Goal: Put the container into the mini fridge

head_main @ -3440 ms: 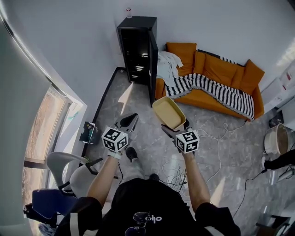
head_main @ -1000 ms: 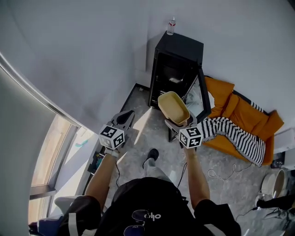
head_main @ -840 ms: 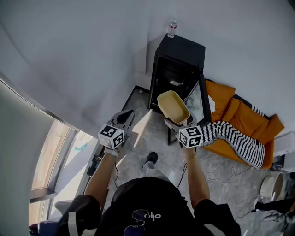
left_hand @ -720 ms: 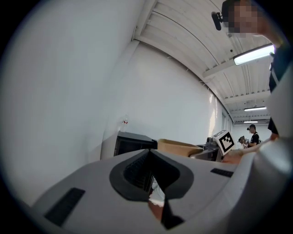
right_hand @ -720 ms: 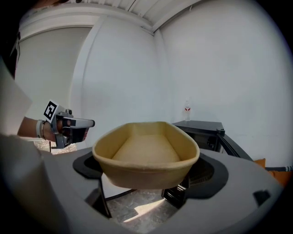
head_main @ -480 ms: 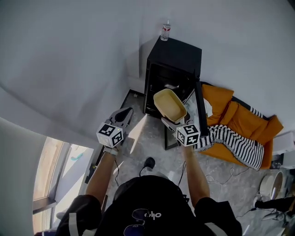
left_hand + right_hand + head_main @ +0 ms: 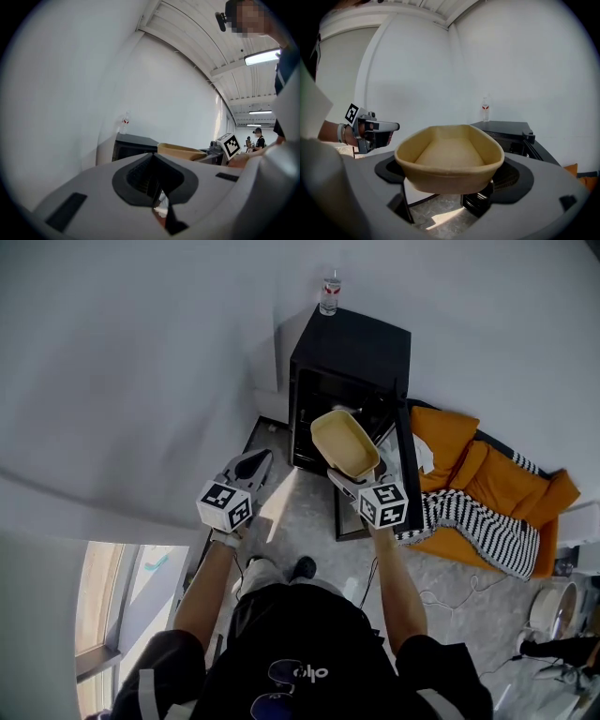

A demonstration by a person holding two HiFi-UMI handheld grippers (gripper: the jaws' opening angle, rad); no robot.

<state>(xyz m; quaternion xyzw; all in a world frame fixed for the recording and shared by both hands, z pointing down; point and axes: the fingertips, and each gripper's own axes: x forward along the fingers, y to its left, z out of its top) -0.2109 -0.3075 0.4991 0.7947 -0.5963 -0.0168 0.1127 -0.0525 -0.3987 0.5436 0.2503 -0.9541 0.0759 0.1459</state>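
Observation:
The black mini fridge stands against the white wall with its door swung open to the right. My right gripper is shut on the near end of a beige oval container, holding it level in front of the fridge opening. In the right gripper view the empty container fills the space between the jaws of the right gripper, with the fridge behind it. My left gripper hangs to the left, shut and empty, its jaws meeting in the left gripper view.
A water bottle stands on the fridge top. An orange sofa with a striped blanket sits right of the open door. A window is at the lower left. The wall runs close on the left.
The person has walked up to the fridge. The container has come from mid-room to just in front of the open fridge. Both grippers kept their hold and spacing.

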